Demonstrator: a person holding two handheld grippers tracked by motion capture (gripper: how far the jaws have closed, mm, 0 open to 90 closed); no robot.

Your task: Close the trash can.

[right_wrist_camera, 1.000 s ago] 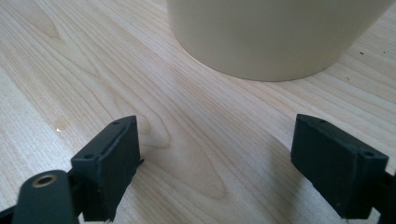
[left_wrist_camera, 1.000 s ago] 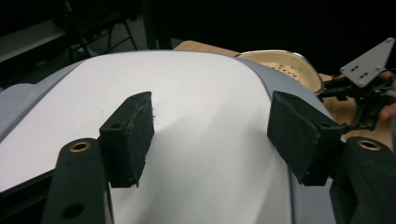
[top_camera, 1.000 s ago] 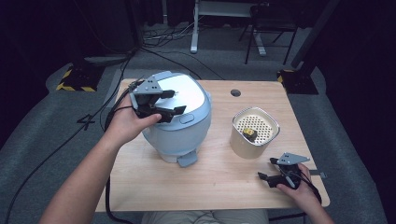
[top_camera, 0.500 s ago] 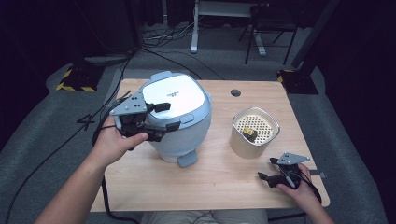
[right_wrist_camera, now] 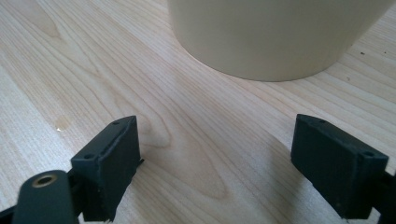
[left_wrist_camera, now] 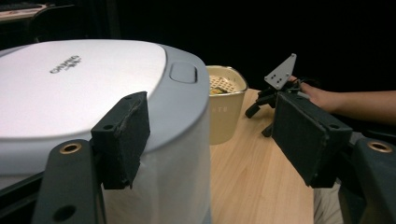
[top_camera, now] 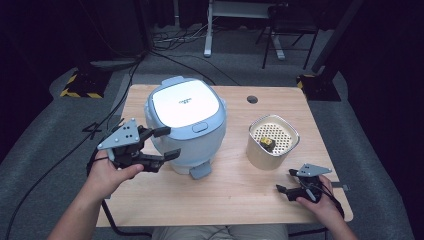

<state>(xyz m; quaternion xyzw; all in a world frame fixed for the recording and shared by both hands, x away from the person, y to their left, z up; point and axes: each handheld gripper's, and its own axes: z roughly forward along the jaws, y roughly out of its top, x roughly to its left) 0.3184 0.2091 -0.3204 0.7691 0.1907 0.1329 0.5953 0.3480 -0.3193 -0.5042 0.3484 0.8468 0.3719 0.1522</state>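
We see a pale, matt wooden table with visible grain, a smooth, glossy pale-blue plastic cooker, and a matt cream perforated basket.

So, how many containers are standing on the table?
2. The big grey-blue cooker stands left of the middle, lid closed. The smaller cream pot stands to its right, open, with a small object inside.
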